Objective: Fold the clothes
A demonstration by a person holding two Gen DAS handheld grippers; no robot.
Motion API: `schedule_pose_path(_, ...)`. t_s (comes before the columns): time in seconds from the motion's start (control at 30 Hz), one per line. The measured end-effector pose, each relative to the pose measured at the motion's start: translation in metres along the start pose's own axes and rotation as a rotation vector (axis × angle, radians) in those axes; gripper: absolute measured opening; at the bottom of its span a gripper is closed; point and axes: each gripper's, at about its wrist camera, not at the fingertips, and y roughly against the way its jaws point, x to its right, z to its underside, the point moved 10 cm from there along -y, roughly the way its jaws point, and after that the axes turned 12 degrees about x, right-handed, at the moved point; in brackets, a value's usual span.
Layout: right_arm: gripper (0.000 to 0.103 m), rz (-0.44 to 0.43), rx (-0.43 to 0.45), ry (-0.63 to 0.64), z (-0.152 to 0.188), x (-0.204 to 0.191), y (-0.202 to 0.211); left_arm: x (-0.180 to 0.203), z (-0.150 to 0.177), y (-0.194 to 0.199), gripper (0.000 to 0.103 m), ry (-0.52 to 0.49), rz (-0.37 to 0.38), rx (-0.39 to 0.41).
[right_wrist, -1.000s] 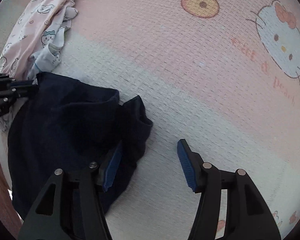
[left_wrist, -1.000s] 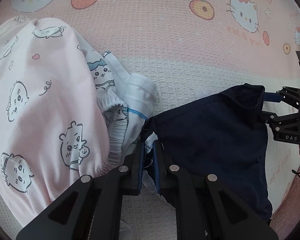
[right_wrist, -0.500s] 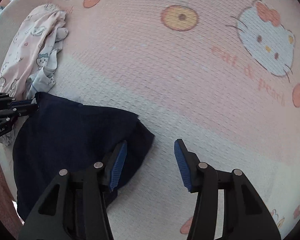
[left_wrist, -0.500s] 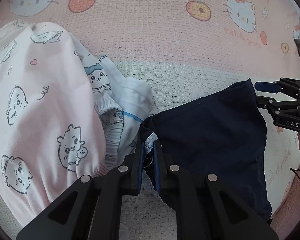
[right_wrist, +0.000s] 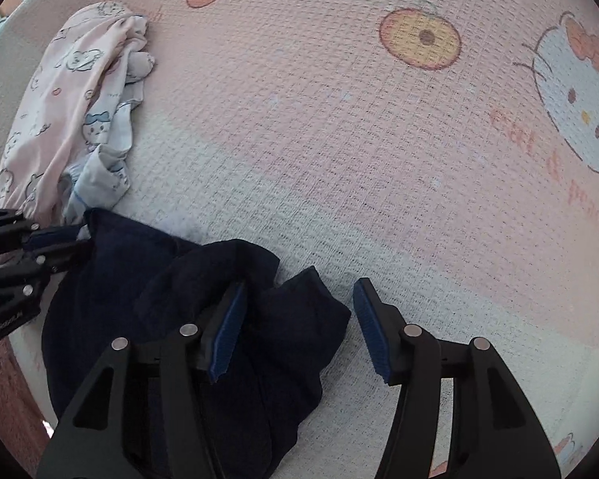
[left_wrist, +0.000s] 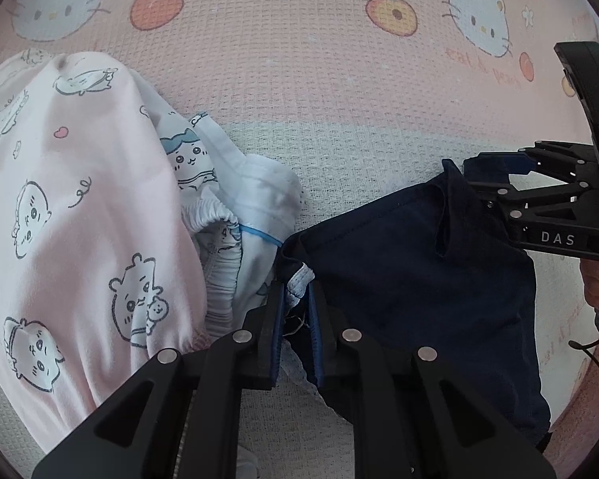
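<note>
Two printed garments (left_wrist: 80,215) crowd the navy garment's (left_wrist: 411,259) edge on the blanket (left_wrist: 299,80).

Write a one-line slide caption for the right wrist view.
Right gripper, jaws opening, straddles a fold of the navy garment on the cartoon-print blanket.

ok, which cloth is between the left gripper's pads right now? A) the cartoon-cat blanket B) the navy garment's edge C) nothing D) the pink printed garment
B: the left gripper has the navy garment, white inner label showing, between its narrow, opening jaws; the pink printed garment lies beside it, ungripped.
</note>
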Motion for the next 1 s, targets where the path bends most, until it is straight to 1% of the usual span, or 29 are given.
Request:
schedule_pose_path(0.13, 0.057, 0.019, -0.057, -0.030, 0.011, 0.006, 0.005, 0.002, 0.000, -0.002, 0.015, 0.007, 0.006, -0.004)
schedule_pose_path(0.23, 0.058, 0.026, -0.099, 0.031, 0.033, 0.019, 0.016, -0.001, 0.003, -0.003, 0.015, 0.011, 0.009, -0.010)
schedule_pose_path(0.3, 0.062, 0.037, -0.123, 0.071, 0.046, 0.030, 0.023, -0.001, 0.003, -0.006, 0.015, 0.006, 0.005, -0.014)
schedule_pose_path(0.33, 0.068, 0.051, -0.135, 0.065, 0.052, 0.040, 0.027, -0.001, 0.003, -0.007, 0.016, 0.003, 0.004, -0.014)
schedule_pose_path(0.4, 0.069, 0.082, -0.151, 0.052, 0.061, 0.059, 0.033, -0.001, 0.002, -0.009, 0.016, 0.002, 0.003, -0.013)
schedule_pose_path(0.5, 0.069, 0.169, -0.140, 0.073, 0.066, 0.087, 0.044, -0.002, 0.000, -0.009, 0.016, 0.018, 0.016, -0.007)
schedule_pose_path(0.53, 0.064, 0.196, -0.129, 0.048, 0.069, 0.105, 0.050, -0.003, -0.001, -0.007, 0.016, 0.033, 0.022, -0.003)
schedule_pose_path(0.57, 0.046, 0.245, -0.115, 0.011, 0.069, 0.116, 0.055, -0.004, -0.003, -0.005, 0.016, 0.050, 0.031, 0.002)
schedule_pose_path(0.6, 0.044, 0.255, -0.091, -0.043, 0.067, 0.122, 0.060, -0.005, -0.006, -0.001, 0.016, 0.083, 0.058, 0.013)
schedule_pose_path(0.67, 0.045, 0.147, -0.025, -0.176, 0.062, 0.118, 0.072, -0.007, -0.013, 0.009, 0.017, 0.182, 0.136, 0.039)
schedule_pose_path(0.7, 0.045, 0.069, -0.006, -0.223, 0.062, 0.110, 0.077, -0.008, -0.014, 0.013, 0.017, 0.224, 0.173, 0.044)
schedule_pose_path(0.73, 0.047, 0.001, 0.007, -0.258, 0.062, 0.101, 0.082, -0.009, -0.011, 0.013, 0.018, 0.245, 0.193, 0.033)
schedule_pose_path(0.77, 0.053, -0.039, 0.010, -0.262, 0.061, 0.092, 0.085, -0.010, -0.008, 0.013, 0.021, 0.261, 0.210, 0.021)
schedule_pose_path(0.8, 0.057, -0.041, 0.012, -0.244, 0.065, 0.086, 0.088, -0.009, -0.001, 0.013, 0.021, 0.242, 0.195, 0.002)
schedule_pose_path(0.83, 0.059, -0.016, 0.014, -0.213, 0.076, 0.082, 0.096, -0.009, 0.006, 0.013, 0.021, 0.224, 0.181, -0.017)
schedule_pose_path(0.87, 0.059, 0.011, 0.016, -0.178, 0.085, 0.077, 0.101, -0.009, 0.012, 0.012, 0.021, 0.205, 0.165, -0.035)
schedule_pose_path(0.9, 0.059, 0.033, 0.017, -0.137, 0.089, 0.069, 0.101, -0.009, 0.013, 0.012, 0.021, 0.189, 0.142, -0.036)
schedule_pose_path(0.97, 0.059, 0.052, 0.015, -0.080, 0.092, 0.047, 0.085, -0.009, 0.014, 0.011, 0.021, 0.158, 0.096, -0.038)
schedule_pose_path(1.0, 0.059, 0.080, 0.018, -0.066, 0.093, 0.050, 0.083, -0.011, 0.009, 0.012, 0.021, 0.148, 0.078, -0.020)
